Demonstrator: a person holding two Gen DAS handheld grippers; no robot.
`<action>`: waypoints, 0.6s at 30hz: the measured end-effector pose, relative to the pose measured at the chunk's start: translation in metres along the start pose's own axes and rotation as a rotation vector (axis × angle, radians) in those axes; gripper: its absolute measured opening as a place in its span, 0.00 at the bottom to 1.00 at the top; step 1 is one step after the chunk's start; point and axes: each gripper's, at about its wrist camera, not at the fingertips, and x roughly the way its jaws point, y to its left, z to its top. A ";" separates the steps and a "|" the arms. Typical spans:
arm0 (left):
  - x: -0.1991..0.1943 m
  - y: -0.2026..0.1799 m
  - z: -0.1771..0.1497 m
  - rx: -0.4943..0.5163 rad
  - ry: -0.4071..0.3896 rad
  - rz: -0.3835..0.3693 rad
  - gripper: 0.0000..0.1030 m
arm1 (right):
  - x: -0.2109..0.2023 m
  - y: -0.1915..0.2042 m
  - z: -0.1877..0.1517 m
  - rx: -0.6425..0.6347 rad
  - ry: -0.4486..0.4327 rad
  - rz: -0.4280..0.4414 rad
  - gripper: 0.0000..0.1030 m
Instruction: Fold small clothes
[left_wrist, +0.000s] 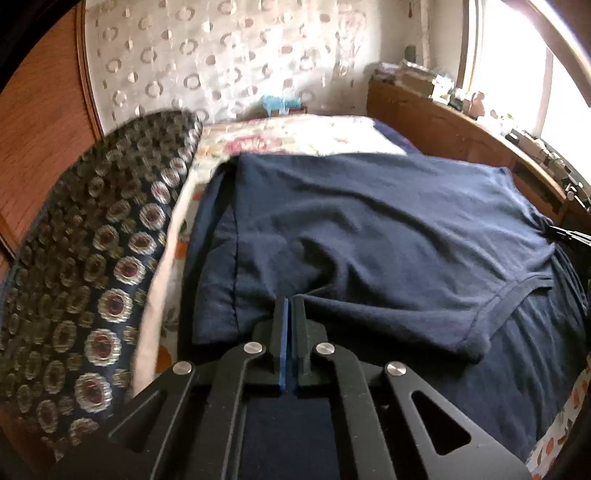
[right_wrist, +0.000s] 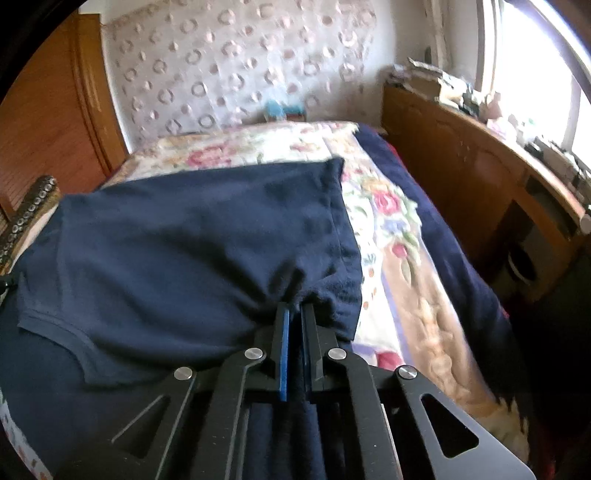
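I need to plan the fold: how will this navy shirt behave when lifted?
Probably floppy: the navy shirt wrinkles and bunches where the left gripper and right gripper pinch it. Likely light, since the thin knit drapes flat on the bed. Unheld parts should sag.

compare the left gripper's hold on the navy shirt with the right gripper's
The left gripper pinches the navy shirt near its seamed left edge, beside the patterned cushion. The right gripper pinches near the shirt's right hem, beside the floral bedspread. Both are shut on fabric, which puckers at the fingertips.
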 end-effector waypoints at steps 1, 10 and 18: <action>-0.005 -0.001 0.000 0.002 -0.015 -0.004 0.01 | -0.002 0.002 0.000 -0.005 -0.011 0.007 0.05; -0.056 -0.003 0.001 0.010 -0.139 -0.018 0.01 | -0.036 0.006 -0.002 -0.006 -0.140 0.038 0.04; -0.084 0.005 -0.009 -0.003 -0.195 0.001 0.01 | -0.066 0.006 -0.023 -0.015 -0.199 0.053 0.04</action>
